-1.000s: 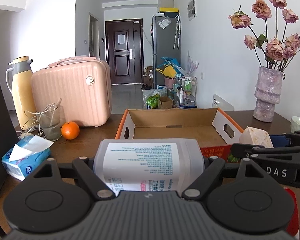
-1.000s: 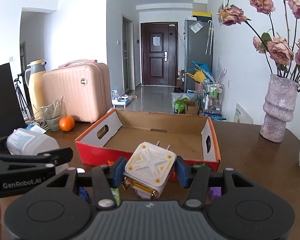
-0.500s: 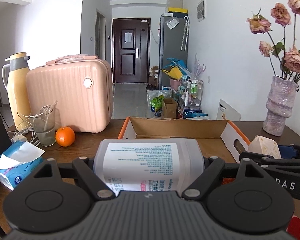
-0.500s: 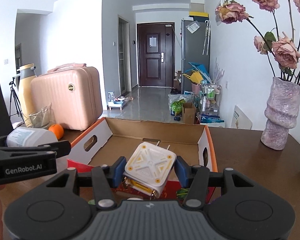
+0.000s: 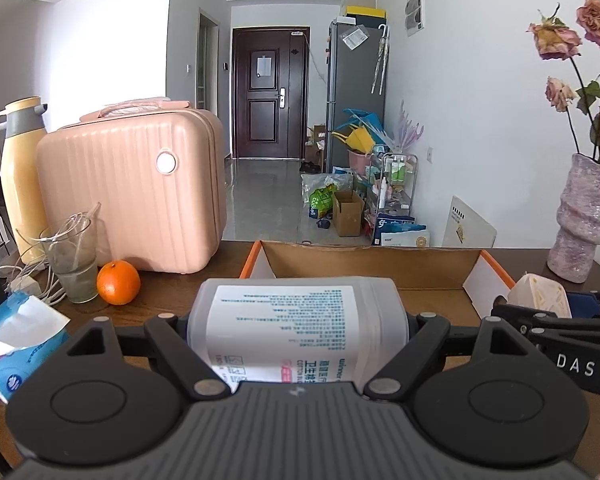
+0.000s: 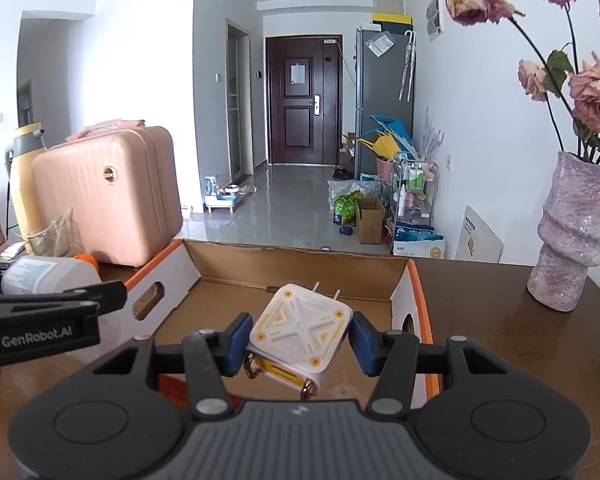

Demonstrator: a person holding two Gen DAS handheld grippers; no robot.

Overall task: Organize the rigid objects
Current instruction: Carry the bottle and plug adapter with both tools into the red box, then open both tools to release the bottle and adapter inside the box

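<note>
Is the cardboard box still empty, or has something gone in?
Empty as far as shown: the box floor is bare cardboard. Its near part is hidden behind the right gripper and the cube.

A translucent canister (image 5: 298, 328) with a printed white label is being held on its side just in front of the open cardboard box (image 6: 300, 276). A white-and-yellow cube plug (image 6: 300, 330) is being held tilted above the box's near edge, prongs pointing away.

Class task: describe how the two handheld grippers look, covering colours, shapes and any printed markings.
Both are black with a ribbed grey body and two round discs. The left gripper reads "GenRobot.AI" on its side; the right gripper reads "DAS" and has blue pads. No cables or sleeves show.
</note>
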